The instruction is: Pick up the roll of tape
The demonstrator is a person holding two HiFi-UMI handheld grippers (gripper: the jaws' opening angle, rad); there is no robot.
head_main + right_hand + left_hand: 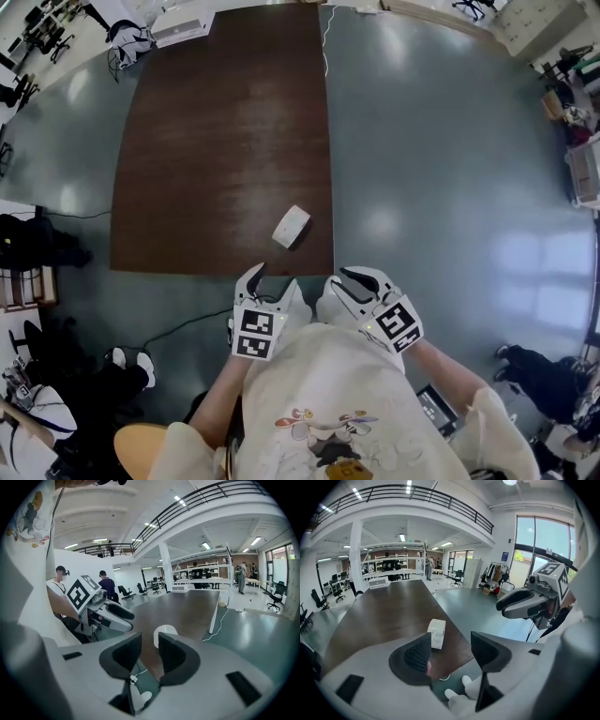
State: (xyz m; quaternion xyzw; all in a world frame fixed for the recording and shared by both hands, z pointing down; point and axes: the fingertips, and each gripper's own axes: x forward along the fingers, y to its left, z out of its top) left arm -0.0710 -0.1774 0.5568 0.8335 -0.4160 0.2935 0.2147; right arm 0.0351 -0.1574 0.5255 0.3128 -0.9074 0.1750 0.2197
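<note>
The roll of tape (291, 227) is white and stands on its edge near the front right corner of the dark brown table (216, 141). It shows beyond the jaws in the left gripper view (437, 633) and in the right gripper view (165, 632). My left gripper (272, 284) (451, 651) hangs just off the table's near edge, open, with nothing between its pads. My right gripper (343, 280) (149, 653) is beside it on the right, over the floor, also open and empty. Both sit short of the tape, neither touching it.
A white box (178, 28) stands at the table's far end. A white cable (325, 47) runs along the table's right edge and a dark cable (183, 324) crosses the grey floor at the left. Bags and seated people fill the lower left.
</note>
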